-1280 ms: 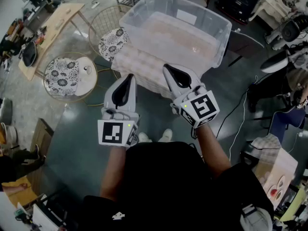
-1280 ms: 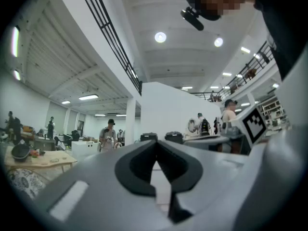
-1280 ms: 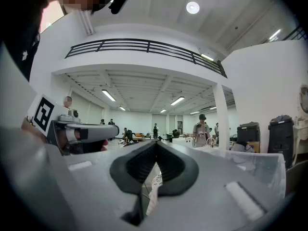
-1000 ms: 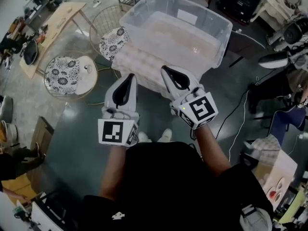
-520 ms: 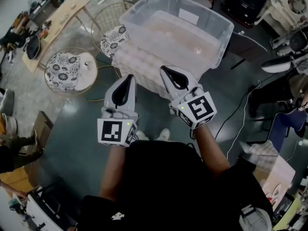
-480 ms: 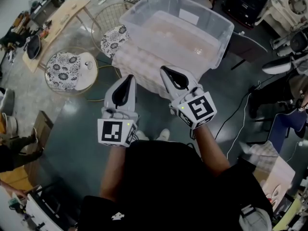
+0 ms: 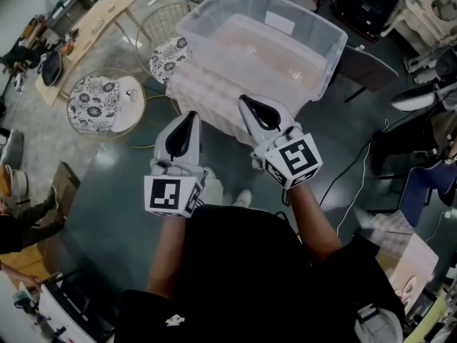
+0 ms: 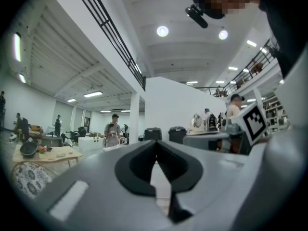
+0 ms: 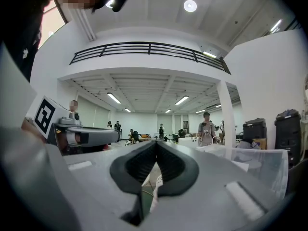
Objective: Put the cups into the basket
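Head view barely shifts: I keep left gripper [image 7: 191, 115] and right gripper [image 7: 244, 100] closed, empty, short of the bin [image 7: 330, 56]; nothing started.

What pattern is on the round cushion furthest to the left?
The round cushion is white with a black flowery print. It shows best in the head view.

The person's left shoe [image 7: 213, 184] has stepped forward and now sits ahead of the right shoe [image 7: 243, 197]; earlier the two stood level. With that step the clear storage bin [image 7: 330, 61], the wooden tabletop [image 7: 89, 23] and the round floral-cushioned seat [image 7: 96, 102] have slid slightly up the head view. The bin's far rim now reaches the top edge.
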`<state>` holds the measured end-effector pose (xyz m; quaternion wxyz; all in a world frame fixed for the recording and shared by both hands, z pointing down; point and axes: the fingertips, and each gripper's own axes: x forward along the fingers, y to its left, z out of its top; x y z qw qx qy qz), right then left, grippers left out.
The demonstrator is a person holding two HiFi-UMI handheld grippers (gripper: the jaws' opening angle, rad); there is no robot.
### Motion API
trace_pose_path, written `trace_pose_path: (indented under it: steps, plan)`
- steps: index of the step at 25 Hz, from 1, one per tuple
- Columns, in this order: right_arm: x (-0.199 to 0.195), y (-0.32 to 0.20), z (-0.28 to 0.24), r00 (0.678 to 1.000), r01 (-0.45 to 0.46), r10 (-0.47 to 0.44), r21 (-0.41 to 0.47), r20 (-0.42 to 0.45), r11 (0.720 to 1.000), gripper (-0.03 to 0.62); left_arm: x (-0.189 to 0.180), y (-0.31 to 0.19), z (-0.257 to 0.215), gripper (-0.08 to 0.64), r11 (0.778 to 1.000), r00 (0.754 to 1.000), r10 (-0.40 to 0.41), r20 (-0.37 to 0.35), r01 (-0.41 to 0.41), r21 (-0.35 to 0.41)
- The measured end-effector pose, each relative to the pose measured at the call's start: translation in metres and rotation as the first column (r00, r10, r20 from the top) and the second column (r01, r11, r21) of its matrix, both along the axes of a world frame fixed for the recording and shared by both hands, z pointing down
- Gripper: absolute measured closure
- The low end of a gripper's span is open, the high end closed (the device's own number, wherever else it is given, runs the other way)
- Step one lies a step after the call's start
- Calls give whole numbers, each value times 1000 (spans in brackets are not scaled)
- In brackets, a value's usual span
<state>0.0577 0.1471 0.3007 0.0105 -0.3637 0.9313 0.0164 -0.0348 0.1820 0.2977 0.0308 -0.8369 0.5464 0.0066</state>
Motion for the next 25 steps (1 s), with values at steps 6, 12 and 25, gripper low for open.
trace_pose_path:
  steps: [6, 12, 25]
  plan:
    - [5, -9, 4, 1000, -21, 21, -9, -1, 1000, 592, 1, -10, 6, 555, 999, 999, 26, -34, -27, -22]
    - [-1, -26, 6, 1000, -27, 27, -11, -10, 1000, 592, -7, -27, 10, 555, 998, 995, 45, -86, -48, -30]
    - [-38, -99, 6, 999, -52, 51, -16, -17, 999, 592, -39, -101, 5, 555, 993, 985, 112, -134, -117, -29]
